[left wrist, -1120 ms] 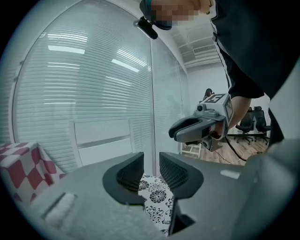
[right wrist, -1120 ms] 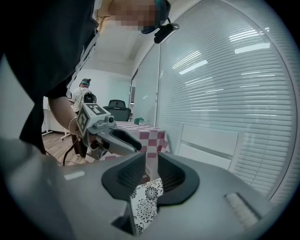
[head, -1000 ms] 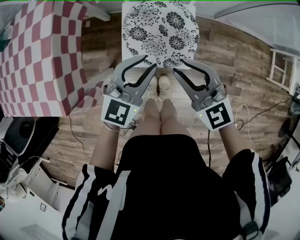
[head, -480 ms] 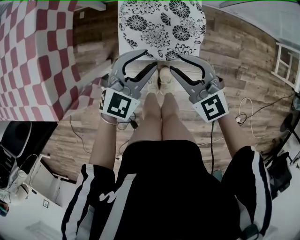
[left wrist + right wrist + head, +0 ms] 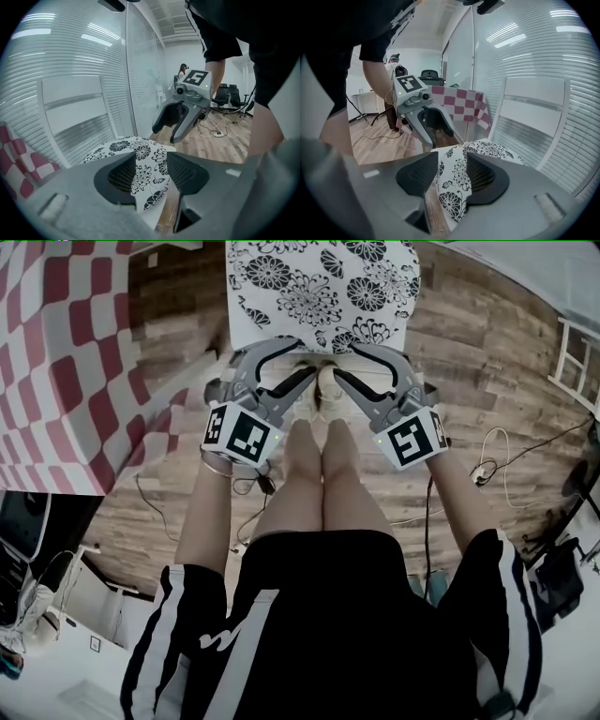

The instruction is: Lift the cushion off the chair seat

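The cushion point(image 5: 323, 292) lies flat on the seat of the white chair point(image 5: 72, 91), straight in front of your knees. It is a white fabric cushion with a print of big black flowers and leaves, and its corners are rounded. It covers almost the whole seat.

Your left tool point(image 5: 302, 360) and your right tool point(image 5: 345, 362) are low at the front edge of the cushion, one near each front corner, tips turned toward each other. Both tools have just been opening and now stand wide. In each gripper view the flowered edge shows in the gap between the jaws, but the pads do not press on it. The cushion is not yet lifted.
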Demonstrator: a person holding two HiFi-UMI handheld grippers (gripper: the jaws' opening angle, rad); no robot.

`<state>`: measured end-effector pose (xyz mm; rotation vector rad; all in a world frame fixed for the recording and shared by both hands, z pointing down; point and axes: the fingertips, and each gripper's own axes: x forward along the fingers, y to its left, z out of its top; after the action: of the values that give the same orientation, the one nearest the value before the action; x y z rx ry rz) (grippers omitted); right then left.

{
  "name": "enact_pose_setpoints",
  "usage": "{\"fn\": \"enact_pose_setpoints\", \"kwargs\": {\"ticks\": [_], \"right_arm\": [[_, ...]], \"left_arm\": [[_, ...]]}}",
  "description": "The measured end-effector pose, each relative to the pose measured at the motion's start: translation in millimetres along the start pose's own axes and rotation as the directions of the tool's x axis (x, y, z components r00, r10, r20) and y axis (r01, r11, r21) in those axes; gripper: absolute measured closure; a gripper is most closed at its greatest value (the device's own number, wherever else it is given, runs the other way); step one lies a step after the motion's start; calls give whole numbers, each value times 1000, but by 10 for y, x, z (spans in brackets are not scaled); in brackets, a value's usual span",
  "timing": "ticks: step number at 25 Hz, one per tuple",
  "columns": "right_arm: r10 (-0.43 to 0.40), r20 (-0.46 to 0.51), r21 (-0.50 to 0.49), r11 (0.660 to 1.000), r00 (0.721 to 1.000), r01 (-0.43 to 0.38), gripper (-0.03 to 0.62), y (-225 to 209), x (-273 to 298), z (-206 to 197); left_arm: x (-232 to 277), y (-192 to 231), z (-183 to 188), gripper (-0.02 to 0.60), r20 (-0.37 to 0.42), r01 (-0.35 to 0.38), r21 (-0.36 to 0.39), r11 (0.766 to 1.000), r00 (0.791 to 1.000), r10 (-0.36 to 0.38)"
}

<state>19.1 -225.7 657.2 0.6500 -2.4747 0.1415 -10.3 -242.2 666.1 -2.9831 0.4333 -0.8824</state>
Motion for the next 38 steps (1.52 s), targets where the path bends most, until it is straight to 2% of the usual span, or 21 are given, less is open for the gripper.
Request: {"fn": "enact_pose_setpoints", "kwargs": {"ticks": [4,10,15,23,27,32,37,38], "right_arm": [[18,-49,-13,1000,999,-18,418,33,164,-246],[42,-97,-85,995,994,-50,410,136,383,-637],[41,-178,-140,988,983,-67,410,161,550,-941],[75,-285,-206,969,955,-138,404,292,738,-1321],[68,-327,-215,966,943,-144,402,303,796,-1460],[52,-369,-224,964,928,-143,402,260,861,-1590],[3,-397,-198,976,918,-89,404,254,925,-1698],[-7,-396,-195,978,918,-76,420,243,922,-1697]], "left_arm": [[147,-44,-246,353,-33,17,-3,1000,999,-17],[381,-107,-604,331,-140,23,76,997,990,-12],[564,-231,-887,324,-232,93,114,989,970,-64],[749,-318,-1217,310,-343,158,146,977,934,-100],[811,-304,-1303,293,-381,152,137,979,920,-90],[893,-351,-1496,293,-460,178,117,977,882,-105],[922,-357,-1540,296,-465,181,110,977,878,-110],[929,-346,-1538,304,-465,176,109,978,879,-106]]}}
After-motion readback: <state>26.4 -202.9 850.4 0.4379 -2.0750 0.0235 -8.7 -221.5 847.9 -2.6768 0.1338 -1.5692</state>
